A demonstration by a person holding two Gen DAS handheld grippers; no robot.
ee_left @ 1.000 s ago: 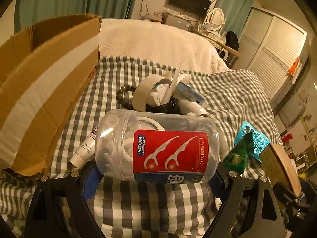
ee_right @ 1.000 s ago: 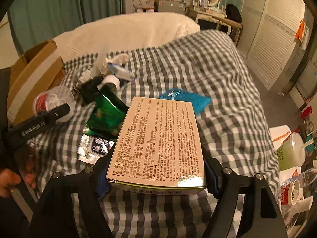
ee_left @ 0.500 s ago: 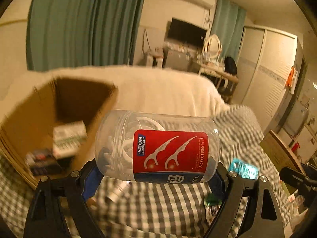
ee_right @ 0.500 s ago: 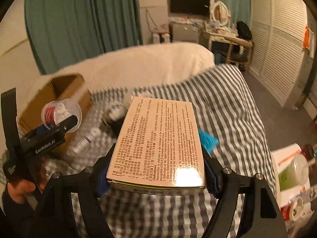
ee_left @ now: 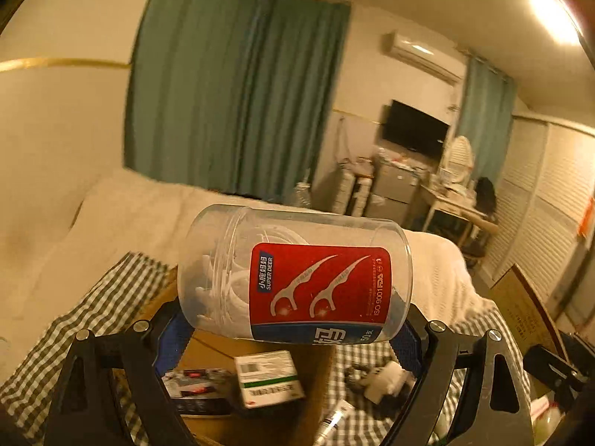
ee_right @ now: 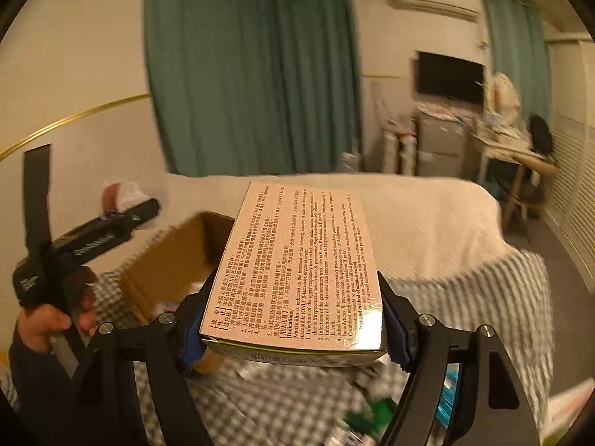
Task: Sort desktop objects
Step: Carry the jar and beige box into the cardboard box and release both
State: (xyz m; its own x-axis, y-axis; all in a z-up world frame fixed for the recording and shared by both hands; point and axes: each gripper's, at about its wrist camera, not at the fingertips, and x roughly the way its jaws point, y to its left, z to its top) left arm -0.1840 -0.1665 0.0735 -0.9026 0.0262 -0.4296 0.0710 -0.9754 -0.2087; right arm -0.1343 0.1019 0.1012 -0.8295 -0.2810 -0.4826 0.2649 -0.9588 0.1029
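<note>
My left gripper [ee_left: 293, 330] is shut on a clear floss-pick jar [ee_left: 297, 275] with a red label, held sideways above the open cardboard box [ee_left: 208, 345]. The box holds a white-green carton [ee_left: 269, 377] and a dark packet [ee_left: 193, 390]. My right gripper [ee_right: 293, 329] is shut on a flat medicine box [ee_right: 297, 271] with printed text, held in the air to the right of the cardboard box [ee_right: 174, 260]. The left gripper with the jar shows at the left of the right wrist view [ee_right: 111, 219].
The bed has a grey checked cloth [ee_left: 93, 308] and a white blanket [ee_right: 427, 223]. Small items lie on the cloth right of the box: a white tube [ee_left: 331, 423] and a pile [ee_left: 383, 379]. Green and blue packets [ee_right: 368, 420] lie below my right gripper.
Both grippers have risen and tilted upward with their loads. The left one has moved left over the open cardboard box; the right one has followed toward the box.
</note>
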